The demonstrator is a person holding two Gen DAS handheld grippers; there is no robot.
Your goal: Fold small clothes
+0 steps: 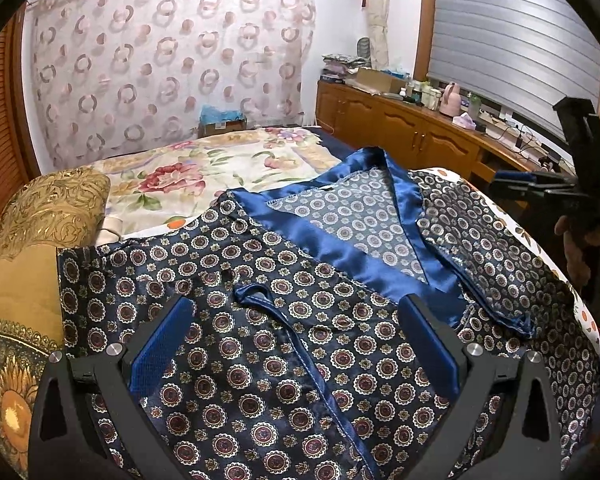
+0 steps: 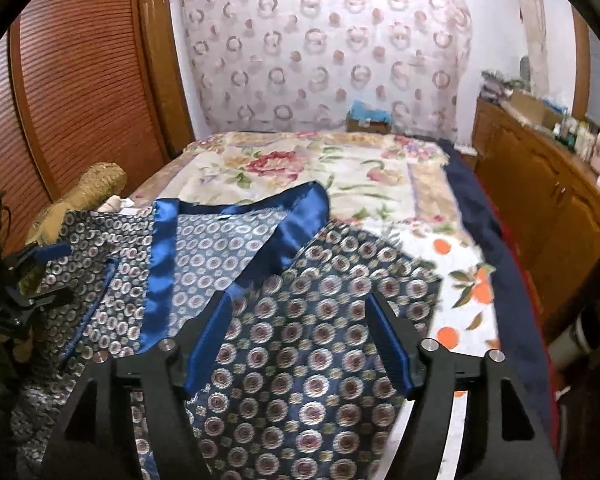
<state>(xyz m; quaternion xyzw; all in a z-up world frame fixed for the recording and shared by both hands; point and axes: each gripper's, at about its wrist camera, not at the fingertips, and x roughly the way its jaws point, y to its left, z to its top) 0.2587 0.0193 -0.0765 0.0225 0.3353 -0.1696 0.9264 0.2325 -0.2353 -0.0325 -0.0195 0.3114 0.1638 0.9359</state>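
Observation:
A dark navy satin garment (image 1: 284, 352) with round medallion print and a shiny blue collar band (image 1: 340, 256) lies spread on the bed, its pale inner side showing at the neck. My left gripper (image 1: 300, 344) is open just above its left front, empty. My right gripper (image 2: 300, 340) is open above the garment's right front (image 2: 320, 360), empty. The right gripper also shows at the right edge of the left wrist view (image 1: 540, 184), and the left gripper at the left edge of the right wrist view (image 2: 40, 276).
A floral bedspread (image 1: 204, 168) covers the bed beyond the garment. Gold pillows (image 1: 48, 216) lie at the left. A wooden cabinet (image 1: 404, 128) with bottles and clutter runs along the right. A louvred wooden door (image 2: 76, 92) stands at the left. A patterned curtain (image 2: 324, 40) hangs behind.

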